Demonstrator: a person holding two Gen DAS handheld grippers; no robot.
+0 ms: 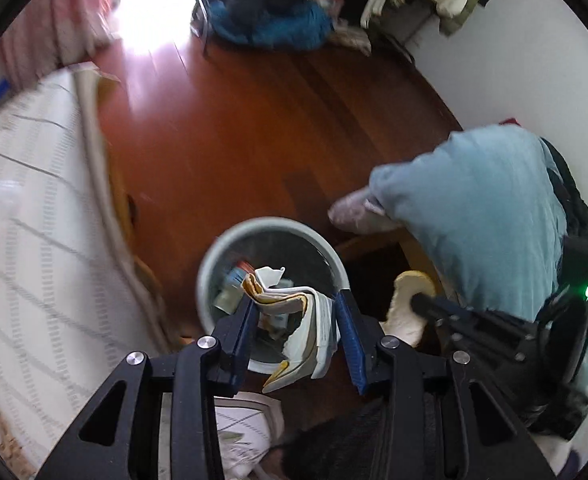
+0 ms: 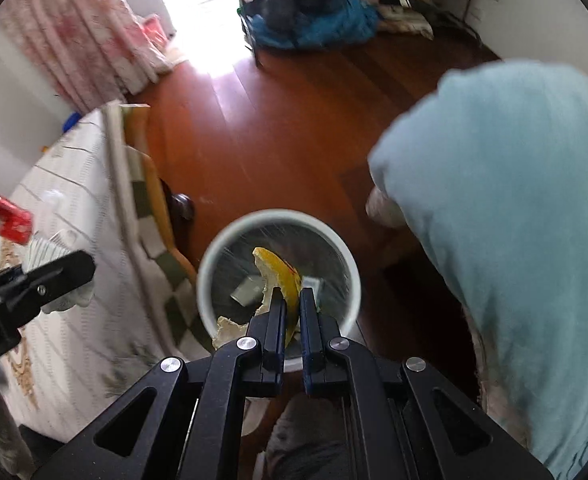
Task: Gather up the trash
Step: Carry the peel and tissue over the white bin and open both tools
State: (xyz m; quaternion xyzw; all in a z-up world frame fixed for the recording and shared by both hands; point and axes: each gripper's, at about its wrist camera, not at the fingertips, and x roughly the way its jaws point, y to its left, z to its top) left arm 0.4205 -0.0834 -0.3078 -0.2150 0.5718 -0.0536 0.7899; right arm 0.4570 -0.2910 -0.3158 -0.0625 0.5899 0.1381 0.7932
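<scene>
A pale round trash bin (image 1: 214, 256) stands on the wood floor with several scraps inside; it also shows in the right wrist view (image 2: 350, 276). My left gripper (image 1: 294, 304) is shut on a crumpled white and yellow paper wrapper (image 1: 306, 320), held above the bin's near rim. My right gripper (image 2: 292, 300) is shut on a yellow fruit peel (image 2: 282, 272) with a pale inner side, held over the bin opening. The right gripper and its peel (image 1: 408, 308) also show at the right in the left wrist view.
A bed with a white striped cover (image 1: 34, 240) fills the left side. A red pack (image 2: 8, 220) lies on it. A pale blue cushion (image 2: 514, 220) is at the right. A blue heap (image 1: 274, 20) and hanging clothes stand at the far wall.
</scene>
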